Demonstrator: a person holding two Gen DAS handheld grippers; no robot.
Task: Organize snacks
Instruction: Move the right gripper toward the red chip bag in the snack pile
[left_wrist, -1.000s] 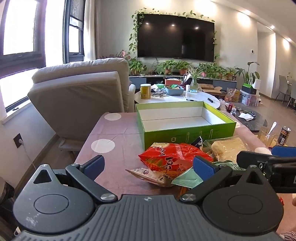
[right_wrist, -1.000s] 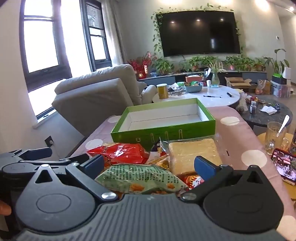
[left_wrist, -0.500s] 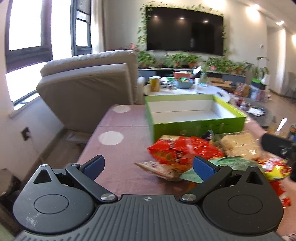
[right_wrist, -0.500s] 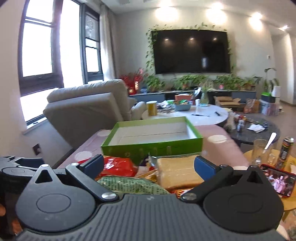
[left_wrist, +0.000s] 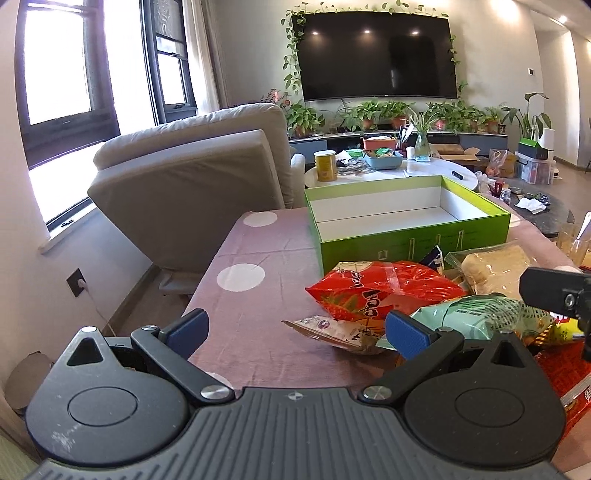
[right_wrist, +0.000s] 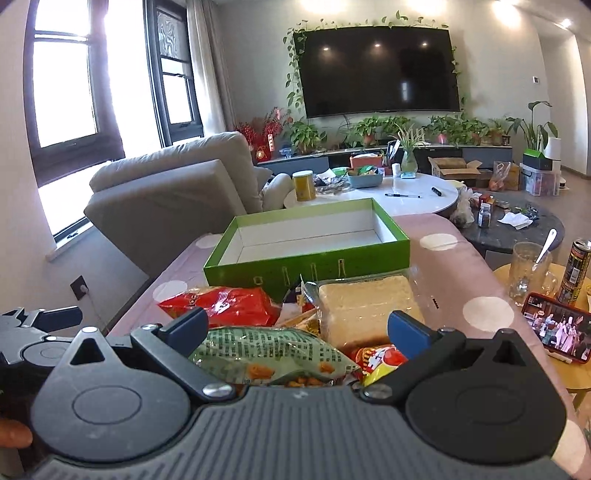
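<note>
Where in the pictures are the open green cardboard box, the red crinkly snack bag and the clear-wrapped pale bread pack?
open green cardboard box (right_wrist: 314, 271), right wrist view, front wall
red crinkly snack bag (left_wrist: 380, 291), left wrist view, middle
clear-wrapped pale bread pack (right_wrist: 365, 306), right wrist view, top face

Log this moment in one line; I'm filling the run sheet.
left gripper: open, empty | right gripper: open, over green snack bag | green box: empty
</note>
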